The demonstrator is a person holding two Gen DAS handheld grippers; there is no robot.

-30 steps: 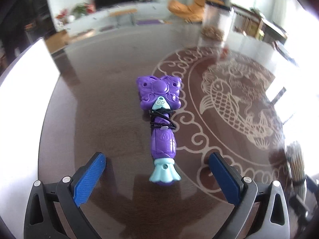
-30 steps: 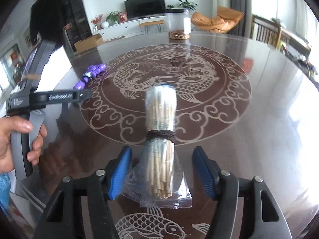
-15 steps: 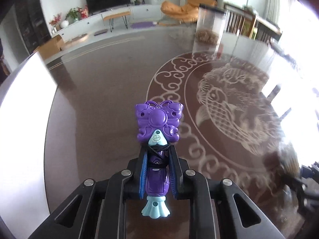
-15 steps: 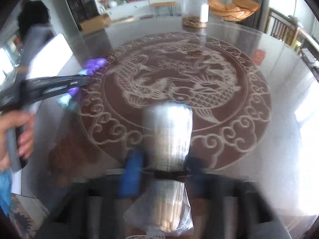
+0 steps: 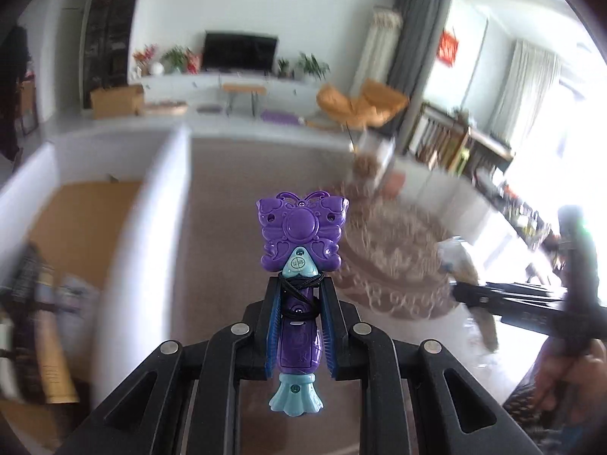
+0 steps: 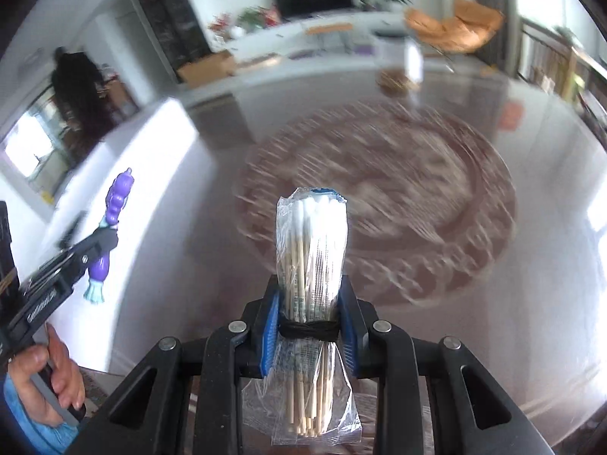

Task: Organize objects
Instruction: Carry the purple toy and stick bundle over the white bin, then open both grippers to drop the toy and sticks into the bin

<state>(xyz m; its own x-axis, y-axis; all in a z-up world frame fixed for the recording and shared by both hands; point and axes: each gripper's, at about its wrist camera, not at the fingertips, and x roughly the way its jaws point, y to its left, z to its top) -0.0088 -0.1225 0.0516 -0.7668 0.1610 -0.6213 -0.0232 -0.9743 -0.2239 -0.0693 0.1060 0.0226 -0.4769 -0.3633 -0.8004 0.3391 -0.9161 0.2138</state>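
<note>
Left gripper point(image 5: 299, 326) clamped on purple butterfly toy point(image 5: 301, 265), centre frame, lifted above table point(image 5: 227, 227). Right gripper point(image 6: 309, 326) clamped on bagged cotton swabs point(image 6: 311, 261), lower centre.

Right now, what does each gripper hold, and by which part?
Left gripper: the purple butterfly toy, by its handle. Right gripper: the bagged cotton swabs, at the black tie around the middle.

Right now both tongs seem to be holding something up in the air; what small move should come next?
Probably carry the purple toy, clamped in the left tongs, a little further left toward the open cardboard box. The right tongs already grip the cotton swabs, which can follow.
</note>
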